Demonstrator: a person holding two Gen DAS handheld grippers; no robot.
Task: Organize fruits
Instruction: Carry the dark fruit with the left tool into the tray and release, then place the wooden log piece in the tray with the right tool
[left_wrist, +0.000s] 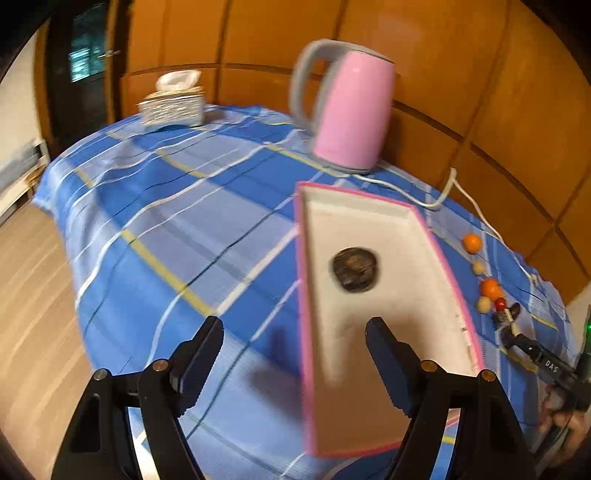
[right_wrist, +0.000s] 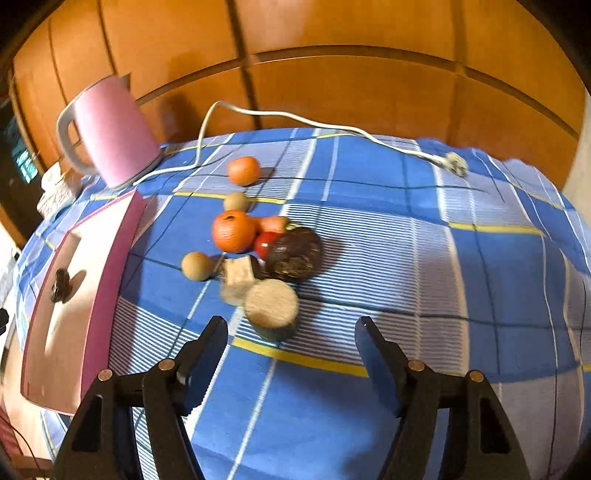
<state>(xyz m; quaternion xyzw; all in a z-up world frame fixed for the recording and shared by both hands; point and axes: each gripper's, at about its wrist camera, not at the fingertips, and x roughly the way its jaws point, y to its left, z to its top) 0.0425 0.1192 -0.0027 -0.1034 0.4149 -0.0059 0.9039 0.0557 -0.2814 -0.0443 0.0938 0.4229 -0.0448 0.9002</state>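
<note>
A pink-rimmed white tray (left_wrist: 413, 236) lies on the blue plaid cloth and holds one dark round fruit (left_wrist: 354, 268); the tray also shows at the left of the right wrist view (right_wrist: 110, 280). My left gripper (left_wrist: 295, 354) is open and empty, its right finger over the tray's near end. My right gripper (right_wrist: 290, 347) is open and empty, just short of a tan cut fruit piece (right_wrist: 272, 305). Behind it cluster a dark brown fruit (right_wrist: 295, 254), a red fruit (right_wrist: 265, 243), two oranges (right_wrist: 233, 230) (right_wrist: 243, 170), small tan balls (right_wrist: 197, 266) and a pale cube (right_wrist: 240, 273).
A pink kettle (left_wrist: 352, 110) stands at the table's back, its white cord (right_wrist: 295, 118) and plug (right_wrist: 456, 162) trailing across the cloth. A tissue box (left_wrist: 173, 101) sits at the far left corner. A wooden wall lies behind; the table edge and floor fall left.
</note>
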